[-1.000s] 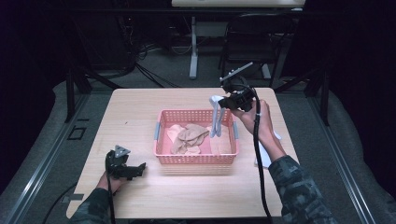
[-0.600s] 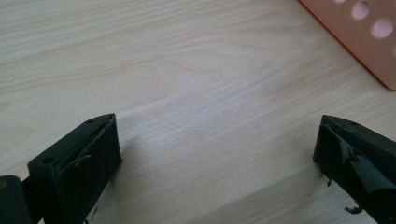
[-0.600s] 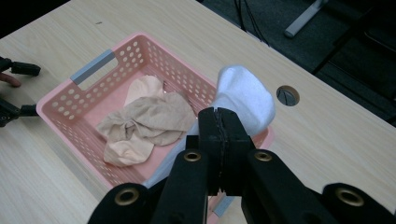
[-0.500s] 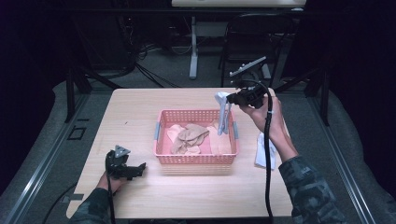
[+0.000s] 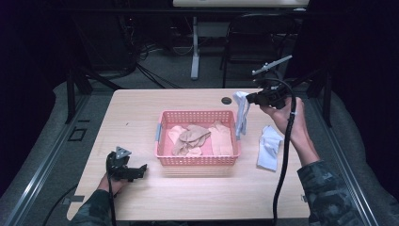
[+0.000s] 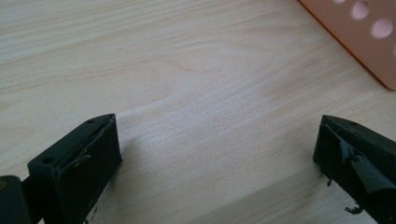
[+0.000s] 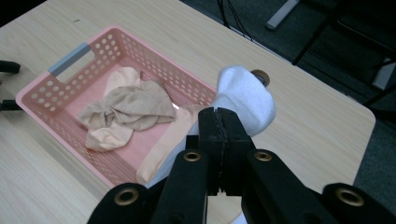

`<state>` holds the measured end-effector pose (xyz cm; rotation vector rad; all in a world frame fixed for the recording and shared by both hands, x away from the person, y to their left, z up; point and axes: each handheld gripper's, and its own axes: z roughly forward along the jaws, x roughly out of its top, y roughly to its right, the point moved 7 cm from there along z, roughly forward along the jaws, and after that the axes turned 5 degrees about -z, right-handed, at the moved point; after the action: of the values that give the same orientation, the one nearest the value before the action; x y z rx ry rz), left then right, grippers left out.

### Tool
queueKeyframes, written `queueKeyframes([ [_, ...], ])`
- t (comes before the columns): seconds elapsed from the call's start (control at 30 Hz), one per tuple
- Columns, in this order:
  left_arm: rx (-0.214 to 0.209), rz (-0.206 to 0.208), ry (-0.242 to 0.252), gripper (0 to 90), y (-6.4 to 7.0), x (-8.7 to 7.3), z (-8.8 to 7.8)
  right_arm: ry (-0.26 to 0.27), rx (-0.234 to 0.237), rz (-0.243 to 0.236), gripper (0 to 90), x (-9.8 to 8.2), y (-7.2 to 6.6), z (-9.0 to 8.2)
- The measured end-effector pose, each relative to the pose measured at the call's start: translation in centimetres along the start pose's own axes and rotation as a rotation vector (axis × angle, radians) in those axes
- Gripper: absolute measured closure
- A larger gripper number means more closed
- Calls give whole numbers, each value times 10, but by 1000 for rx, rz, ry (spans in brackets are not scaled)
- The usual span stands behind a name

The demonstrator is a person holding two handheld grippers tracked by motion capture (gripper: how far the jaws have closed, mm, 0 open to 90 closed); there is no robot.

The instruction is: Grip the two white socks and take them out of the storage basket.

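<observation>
My right gripper (image 5: 252, 99) (image 7: 219, 116) is shut on a white sock (image 5: 242, 113) (image 7: 243, 95), which hangs from the jaws above the right rim of the pink basket (image 5: 197, 161) (image 7: 37, 105). Tan and peach socks (image 5: 190, 137) (image 7: 128, 109) lie inside the basket. A second white sock (image 5: 269, 149) lies flat on the table right of the basket, beside the right forearm. My left gripper (image 5: 139, 169) (image 6: 217, 158) rests low on the wooden table (image 5: 136, 113) at the front left, jaws wide apart with bare wood between them.
A corner of the basket (image 6: 364, 37) reaches into the left gripper view. A dark round grommet (image 5: 227, 100) sits in the tabletop behind the basket. Chair and desk legs stand on the dark floor beyond the far edge.
The right gripper has carried the white sock up and to the right, from over the basket's inside to above its right rim. The left gripper has stayed put.
</observation>
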<state>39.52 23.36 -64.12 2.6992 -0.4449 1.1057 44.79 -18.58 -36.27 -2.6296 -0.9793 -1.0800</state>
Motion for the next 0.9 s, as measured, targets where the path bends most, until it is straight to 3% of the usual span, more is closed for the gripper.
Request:
queueKeyframes([
  [0.2,0,0,0,5,0,0,0,-31,-28,37,895,-20,20,-7],
  [0.47,0,1,0,5,0,0,0,-67,-34,74,895,-44,37,-10],
  [0.57,1,4,1,5,0,0,0,-111,-35,86,894,-58,44,-8],
  [0.73,0,2,1,5,0,0,0,-173,-52,128,893,-87,59,4],
  [0.8,1,6,1,5,0,0,0,-183,-54,132,893,-91,60,7],
  [0.9,0,5,1,4,0,0,0,-242,-43,168,892,-113,63,29],
])
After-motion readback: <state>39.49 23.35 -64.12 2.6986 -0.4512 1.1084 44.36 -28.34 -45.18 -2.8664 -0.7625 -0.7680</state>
